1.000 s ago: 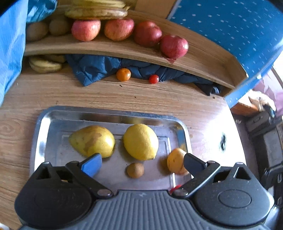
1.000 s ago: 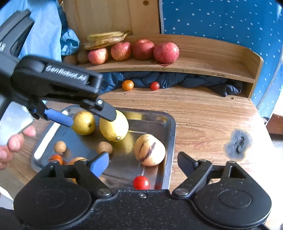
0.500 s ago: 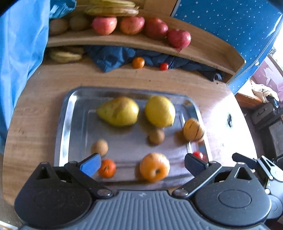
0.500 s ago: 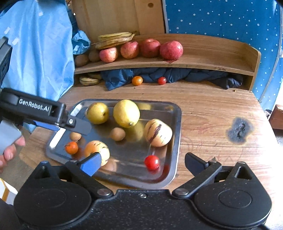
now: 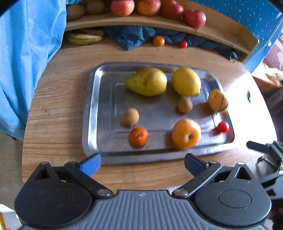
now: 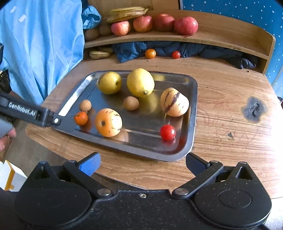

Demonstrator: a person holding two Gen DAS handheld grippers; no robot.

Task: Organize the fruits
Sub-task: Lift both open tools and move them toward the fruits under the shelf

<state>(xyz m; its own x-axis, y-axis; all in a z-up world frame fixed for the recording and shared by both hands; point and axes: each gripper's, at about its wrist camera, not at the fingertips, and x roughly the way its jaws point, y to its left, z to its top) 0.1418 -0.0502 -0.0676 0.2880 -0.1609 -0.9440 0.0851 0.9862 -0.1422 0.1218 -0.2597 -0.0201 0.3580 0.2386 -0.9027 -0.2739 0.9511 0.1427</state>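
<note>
Cloth (image 6: 44, 44), blue, hanging at far left beside wooden table (image 6: 230, 99). Left gripper (image 5: 141, 161) low over near table edge, fingers spread wide, nothing between them, just short of metal tray (image 5: 92, 113). On tray, left to right in left wrist view: brown round fruit (image 5: 130, 117) with small orange fruit (image 5: 138, 136) just in front; pear (image 5: 147, 81) at back; second brown fruit (image 5: 185, 105) mid-tray; lemon (image 5: 186, 81) at back beside pear; orange striped fruit (image 5: 186, 133) at front; pale striped melon (image 5: 217, 100) near right rim; cherry tomato (image 5: 222, 126) at front right corner. All apart except brown fruit and small orange fruit, close together. Right gripper (image 6: 142, 162) likewise wide open and empty, hovering off tray's near right corner. Behind tray, against dark cloth (image 6: 185, 49): loose orange tomato (image 6: 150, 53), then red tomato (image 6: 176, 54). On shelf (image 6: 221, 38) above: bananas (image 6: 127, 14), row of apples (image 6: 153, 23).
</note>
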